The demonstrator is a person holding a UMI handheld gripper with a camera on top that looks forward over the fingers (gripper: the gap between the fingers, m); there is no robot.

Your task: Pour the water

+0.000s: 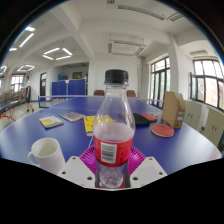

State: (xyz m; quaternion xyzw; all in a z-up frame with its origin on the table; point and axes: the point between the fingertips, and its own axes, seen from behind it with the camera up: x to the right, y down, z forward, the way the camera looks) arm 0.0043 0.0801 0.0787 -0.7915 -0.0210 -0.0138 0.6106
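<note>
**Bottle Held Upright Between the Fingers Over the Blue Table**

The water bottle (113, 130) stood upright at the centre of the gripper view, its black cap on and its red label wrapped round the middle. The gripper (112, 166) was clamped on it: both white fingers (78, 173) pressed against the bottle's lower body, with the pink pads showing at either side of the label. No hand or sleeve showed, so the holder's pose could only be read from the view itself, which looked level across the table with the bottle's axis vertical.

At about eight o'clock from the bottle, close to the left finger, sat a white cup (45, 154) on the blue table (30, 138). At about ten o'clock, farther off, lay a yellow booklet (51, 122) and a grey one (71, 117). Just behind the bottle a yellow packet (89, 124) lay flat. At two o'clock were a red round lid (162, 129) and a brown box (173, 108) beyond it. Windows (205, 82) lined the far wall at three o'clock.
</note>
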